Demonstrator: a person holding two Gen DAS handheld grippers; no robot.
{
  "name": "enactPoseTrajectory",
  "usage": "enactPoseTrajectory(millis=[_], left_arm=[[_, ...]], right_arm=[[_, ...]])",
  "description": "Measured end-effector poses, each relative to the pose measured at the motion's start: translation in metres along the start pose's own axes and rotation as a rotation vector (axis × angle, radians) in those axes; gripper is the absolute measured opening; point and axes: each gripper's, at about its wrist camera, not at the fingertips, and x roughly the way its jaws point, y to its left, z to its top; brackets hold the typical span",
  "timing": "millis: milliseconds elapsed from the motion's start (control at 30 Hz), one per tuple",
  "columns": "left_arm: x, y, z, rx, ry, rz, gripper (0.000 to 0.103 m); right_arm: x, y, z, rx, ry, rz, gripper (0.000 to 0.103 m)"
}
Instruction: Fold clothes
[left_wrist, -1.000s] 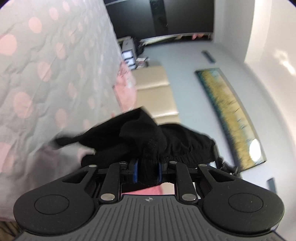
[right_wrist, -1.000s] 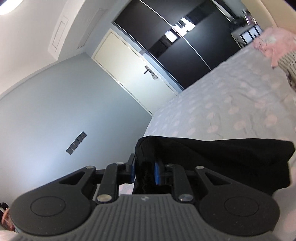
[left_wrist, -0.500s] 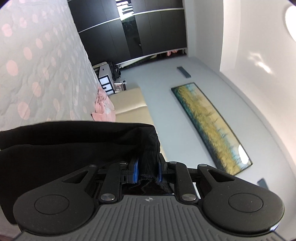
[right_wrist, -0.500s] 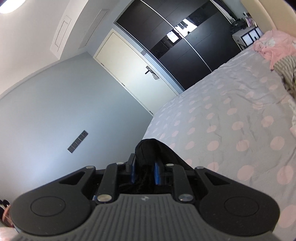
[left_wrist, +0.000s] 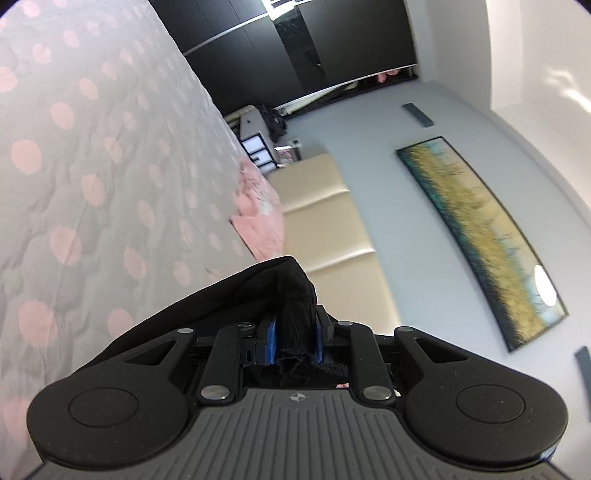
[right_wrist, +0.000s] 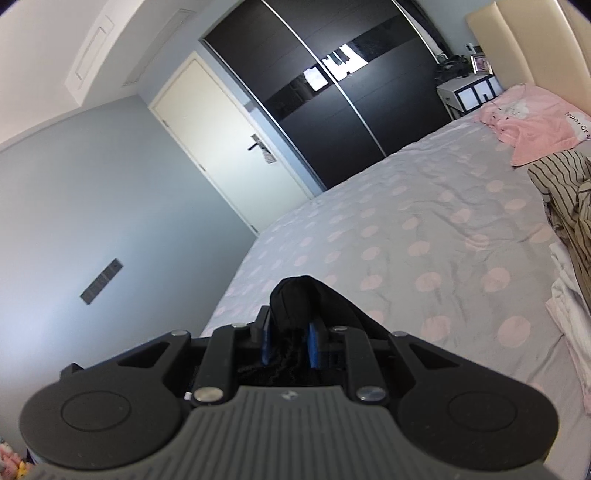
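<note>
While a black garment (left_wrist: 258, 295) was kept raised above the bed (left_wrist: 92, 166), it was pinched at two places — one by each set of tongs. The left tongs (left_wrist: 293, 332) were seen pressed together on a bunched fold of the cloth, which was clamped between the blue pads (left_wrist: 271, 334); from there the fabric was draped away to the left, under the tool body. The right tongs (right_wrist: 288, 336) were likewise pinched on a gathered edge of the same dark cloth (right_wrist: 303, 299), a rounded hump of it being pushed up past the fingertips. Below and beyond the garment, a grey bedspread (right_wrist: 424, 229) with pink dots was spread flat. At the headboard (left_wrist: 325, 229) end, a pink garment (right_wrist: 532, 122) was laid on the cover, and a striped garment (right_wrist: 565, 184) was heaped just beside it — with white cloth (right_wrist: 565, 302) next to that. None of these was touched by either tool.
</note>
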Motion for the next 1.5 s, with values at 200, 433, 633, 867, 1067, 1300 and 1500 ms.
enactPoseTrajectory(millis=[200, 433, 633, 867, 1067, 1300, 1500], left_arm=[[0.033, 0.002, 0.026, 0.043, -0.071, -0.003, 0.017], [0.019, -0.013, 0.016, 0.175, -0.078, -0.097, 0.017], [0.014, 0.039, -0.035, 0.071, 0.081, 0.049, 0.017], [0.004, 0.117, -0.104, -0.101, 0.279, 0.238, 0.017], [-0.026, 0.147, -0.152, -0.17, 0.342, 0.314, 0.017], [-0.056, 0.161, -0.192, -0.227, 0.406, 0.386, 0.017], [-0.059, 0.169, -0.195, -0.243, 0.417, 0.416, 0.017]], right_arm=[[0.024, -0.01, 0.026, -0.032, -0.096, 0.014, 0.021], [-0.003, -0.007, 0.03, -0.089, -0.138, 0.094, 0.022], [-0.001, -0.05, -0.037, 0.012, 0.043, -0.003, 0.022], [-0.004, -0.108, -0.148, 0.251, 0.243, -0.1, 0.022], [-0.023, -0.116, -0.211, 0.34, 0.321, -0.155, 0.022], [-0.047, -0.108, -0.257, 0.408, 0.422, -0.197, 0.022], [-0.038, -0.116, -0.269, 0.445, 0.46, -0.216, 0.022]])
